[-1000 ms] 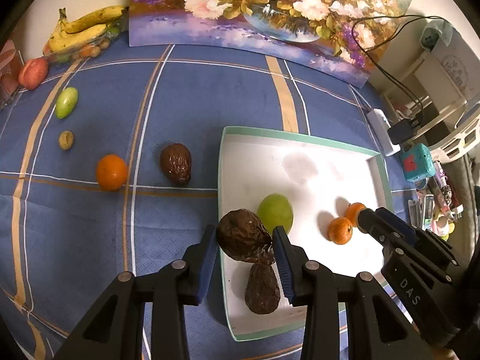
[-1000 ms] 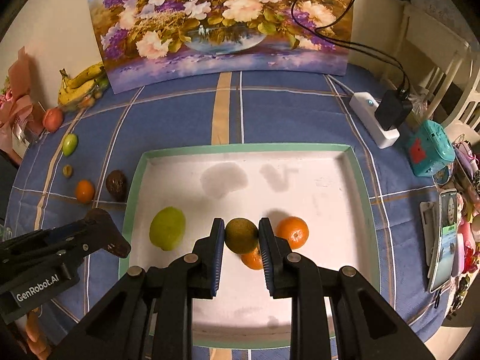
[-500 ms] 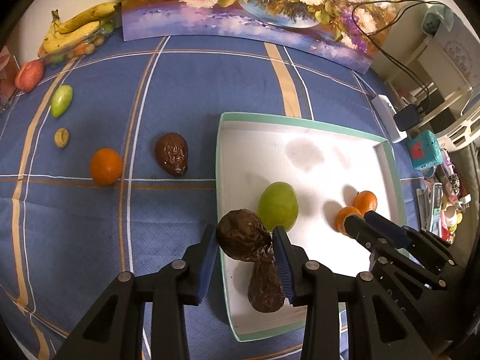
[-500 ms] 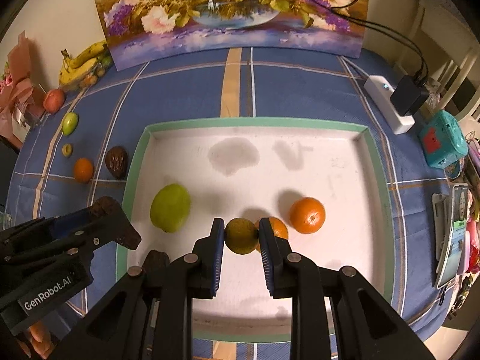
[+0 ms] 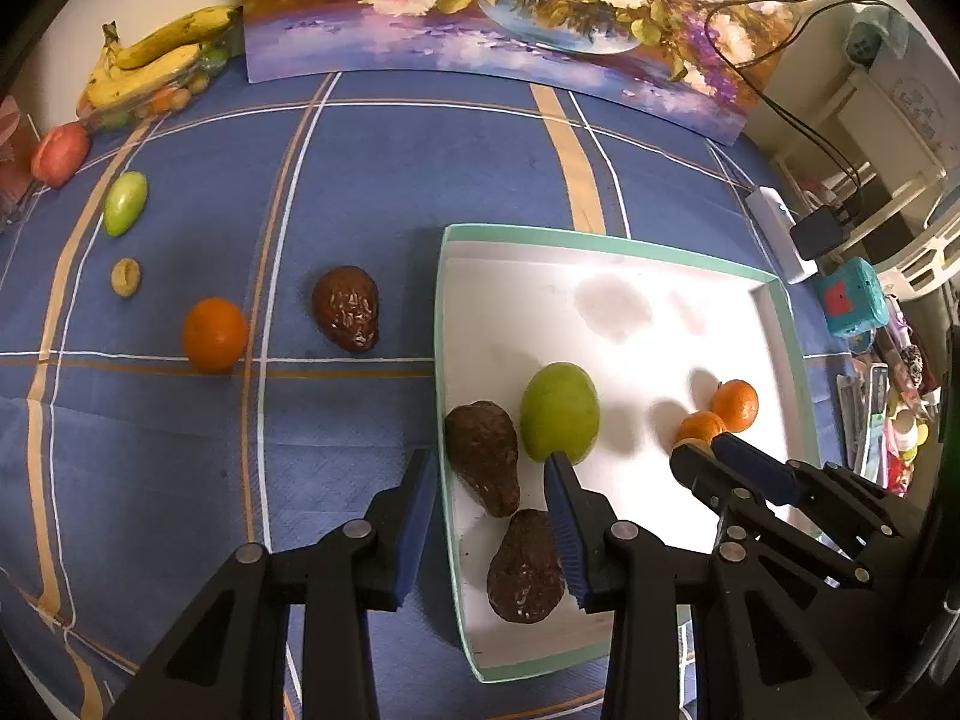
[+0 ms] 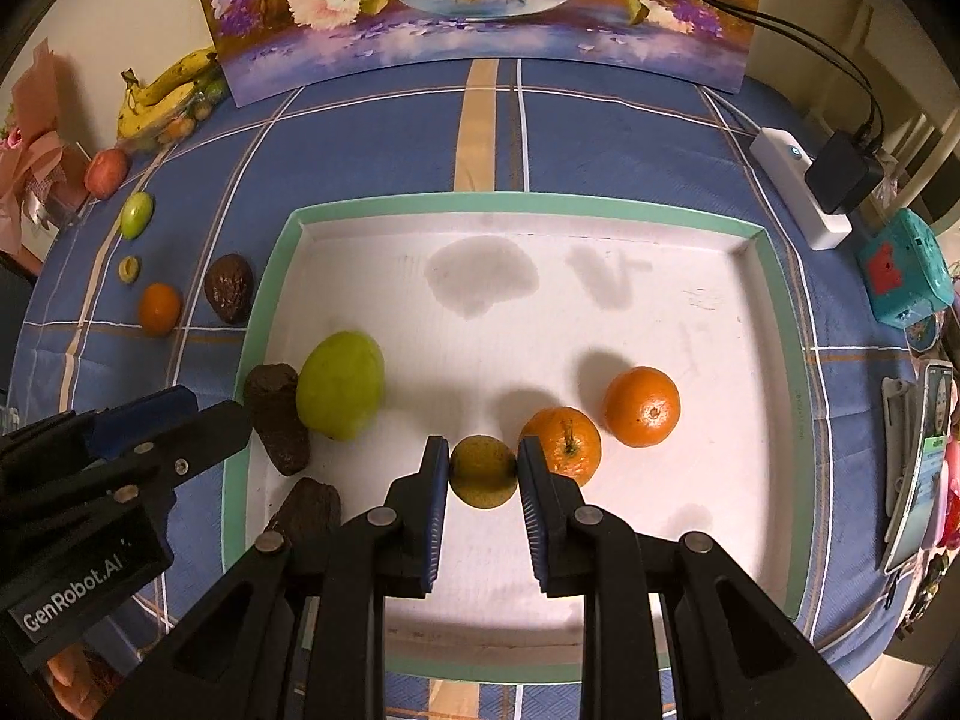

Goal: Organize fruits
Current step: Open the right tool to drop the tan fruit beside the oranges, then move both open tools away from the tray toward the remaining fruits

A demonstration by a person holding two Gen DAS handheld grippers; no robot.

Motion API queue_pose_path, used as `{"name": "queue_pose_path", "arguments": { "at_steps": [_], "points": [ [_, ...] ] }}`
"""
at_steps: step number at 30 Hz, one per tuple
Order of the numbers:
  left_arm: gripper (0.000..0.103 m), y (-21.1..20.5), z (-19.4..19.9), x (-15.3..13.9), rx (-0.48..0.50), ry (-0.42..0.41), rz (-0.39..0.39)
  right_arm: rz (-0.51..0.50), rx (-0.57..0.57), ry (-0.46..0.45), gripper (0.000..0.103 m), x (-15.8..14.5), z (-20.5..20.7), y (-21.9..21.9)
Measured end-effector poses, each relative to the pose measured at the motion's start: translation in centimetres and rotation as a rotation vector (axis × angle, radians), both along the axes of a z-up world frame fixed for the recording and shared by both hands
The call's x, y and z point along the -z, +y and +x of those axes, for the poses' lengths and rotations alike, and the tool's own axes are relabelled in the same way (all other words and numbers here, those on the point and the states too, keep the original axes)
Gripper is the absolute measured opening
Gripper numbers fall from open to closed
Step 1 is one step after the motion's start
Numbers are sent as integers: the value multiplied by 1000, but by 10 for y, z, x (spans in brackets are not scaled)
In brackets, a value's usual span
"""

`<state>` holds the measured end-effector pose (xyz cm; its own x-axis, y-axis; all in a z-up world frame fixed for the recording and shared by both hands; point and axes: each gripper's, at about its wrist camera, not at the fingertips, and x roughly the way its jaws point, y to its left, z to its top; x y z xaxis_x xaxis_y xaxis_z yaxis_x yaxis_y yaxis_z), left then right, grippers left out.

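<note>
Holding a small yellow-green fruit (image 6: 483, 471) between our right gripper (image 6: 483, 483) pads, we hover over the white tray (image 6: 774, 276), just beside two oranges (image 6: 564, 441). Our left gripper (image 5: 489, 495) stands wide apart, empty, straddling the tray's left rim. A brown avocado (image 5: 483, 456) lies in the tray touching the green mango (image 5: 559, 411) (another avocado (image 5: 525, 567) sits nearer us).
</note>
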<state>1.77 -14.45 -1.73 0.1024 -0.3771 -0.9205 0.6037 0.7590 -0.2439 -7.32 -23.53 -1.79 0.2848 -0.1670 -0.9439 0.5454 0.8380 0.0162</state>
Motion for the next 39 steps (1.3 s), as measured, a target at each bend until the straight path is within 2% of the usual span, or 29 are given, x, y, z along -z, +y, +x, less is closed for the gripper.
{"name": "queue_pose_path", "arguments": {
  "at_steps": [39],
  "points": [
    [42,7,8,0,-24,-6,9,8,-18,-1,25,-2,5,2]
  ]
}}
